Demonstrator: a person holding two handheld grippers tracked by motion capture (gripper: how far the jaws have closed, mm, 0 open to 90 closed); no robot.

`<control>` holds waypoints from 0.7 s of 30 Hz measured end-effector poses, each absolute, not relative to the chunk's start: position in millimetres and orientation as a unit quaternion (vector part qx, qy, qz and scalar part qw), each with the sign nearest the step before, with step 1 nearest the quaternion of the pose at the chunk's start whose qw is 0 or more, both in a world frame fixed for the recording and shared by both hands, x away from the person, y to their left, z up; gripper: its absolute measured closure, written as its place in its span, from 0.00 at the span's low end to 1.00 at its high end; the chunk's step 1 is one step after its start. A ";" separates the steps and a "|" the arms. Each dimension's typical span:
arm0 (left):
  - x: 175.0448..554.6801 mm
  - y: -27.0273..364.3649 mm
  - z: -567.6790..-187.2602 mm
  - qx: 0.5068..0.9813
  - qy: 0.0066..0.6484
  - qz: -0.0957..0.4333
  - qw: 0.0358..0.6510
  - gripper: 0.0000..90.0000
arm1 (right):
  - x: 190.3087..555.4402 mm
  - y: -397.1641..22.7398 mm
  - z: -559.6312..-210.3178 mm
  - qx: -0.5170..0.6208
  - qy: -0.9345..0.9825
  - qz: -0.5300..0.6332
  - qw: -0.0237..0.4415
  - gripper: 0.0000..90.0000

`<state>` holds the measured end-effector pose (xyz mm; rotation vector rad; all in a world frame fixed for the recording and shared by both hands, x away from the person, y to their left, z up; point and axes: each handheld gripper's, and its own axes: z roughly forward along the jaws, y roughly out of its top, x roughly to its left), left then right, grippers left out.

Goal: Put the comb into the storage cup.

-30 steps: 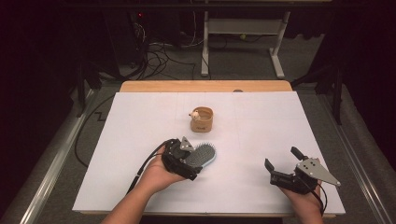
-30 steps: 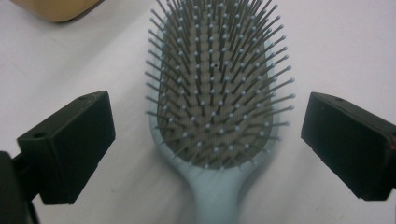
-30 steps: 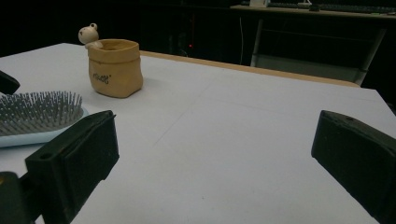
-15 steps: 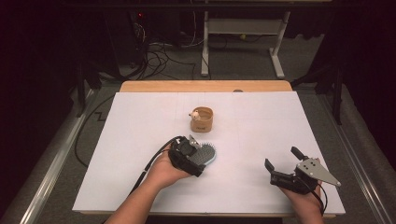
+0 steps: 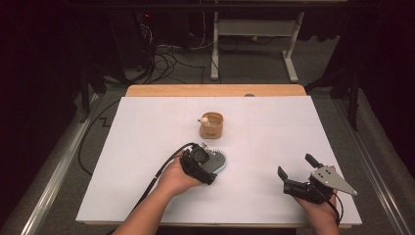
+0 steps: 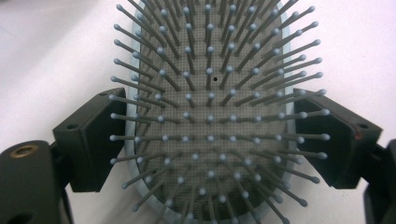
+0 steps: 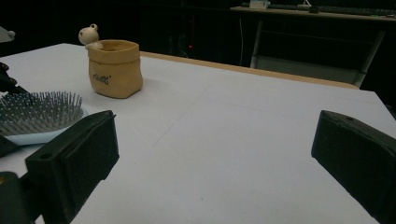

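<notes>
A pale blue hairbrush (image 5: 217, 160) lies bristles up on the white table (image 5: 142, 142), a little left of the middle. My left gripper (image 5: 208, 166) is over it, held in a hand that comes in from the bottom left. In the left gripper view the hairbrush (image 6: 210, 116) sits between the two black jaws, which have just been closing, and the pads (image 6: 100, 140) meet its rim on both sides. My right gripper (image 5: 295, 165) rests at the front right, open, with nothing between its jaws. From there, the hairbrush (image 7: 42, 112) lies at the left.
A tan fabric pouch (image 5: 211, 126) with a small bear figure on its rim stands behind the brush; the pouch (image 7: 114, 67) also appears in the right gripper view. A wooden strip (image 5: 215, 90) edges the table's far side. Beyond it, cables and a desk frame stand on the floor.
My left hand has slid a little to the right and forward over the brush, so the gripper now covers more of it. The right gripper has stayed in place.
</notes>
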<state>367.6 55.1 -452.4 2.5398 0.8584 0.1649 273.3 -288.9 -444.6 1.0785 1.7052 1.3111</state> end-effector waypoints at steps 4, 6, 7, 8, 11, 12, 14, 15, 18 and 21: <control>368.1 54.8 -452.4 0.923 0.308 0.057 0.223 0.19 | 273.2 -287.8 -444.7 0.416 0.663 0.508 0.360 0.02; 368.1 55.1 -452.6 0.923 0.308 0.057 0.224 0.20 | 273.3 -287.7 -444.7 0.416 0.663 0.508 0.360 0.02; 367.9 55.2 -452.8 0.923 0.306 0.058 0.225 0.20 | 273.3 -287.8 -444.7 0.416 0.663 0.508 0.360 0.02; 368.0 55.1 -453.0 0.923 0.306 0.057 0.225 0.20 | 273.3 -288.0 -444.6 0.416 0.663 0.508 0.360 0.02; 368.5 55.6 -453.3 0.924 0.304 0.055 0.227 0.20 | 273.5 -287.5 -444.9 0.417 0.663 0.507 0.359 0.02; 368.6 56.0 -453.5 0.923 0.304 0.055 0.229 0.20 | 273.4 -287.2 -444.8 0.417 0.663 0.507 0.359 0.02; 368.7 56.0 -453.6 0.923 0.304 0.055 0.229 0.20 | 272.9 -286.8 -444.4 0.415 0.663 0.507 0.360 0.02; 368.5 55.8 -453.6 0.923 0.305 0.055 0.228 0.20 | 272.6 -286.8 -444.3 0.415 0.663 0.507 0.361 0.02; 369.1 55.7 -453.4 0.923 0.306 0.054 0.227 0.20 | 272.4 -287.4 -444.1 0.416 0.662 0.508 0.361 0.02; 369.1 56.0 -453.3 0.923 0.305 0.054 0.228 0.21 | 273.1 -287.9 -444.5 0.416 0.663 0.507 0.361 0.02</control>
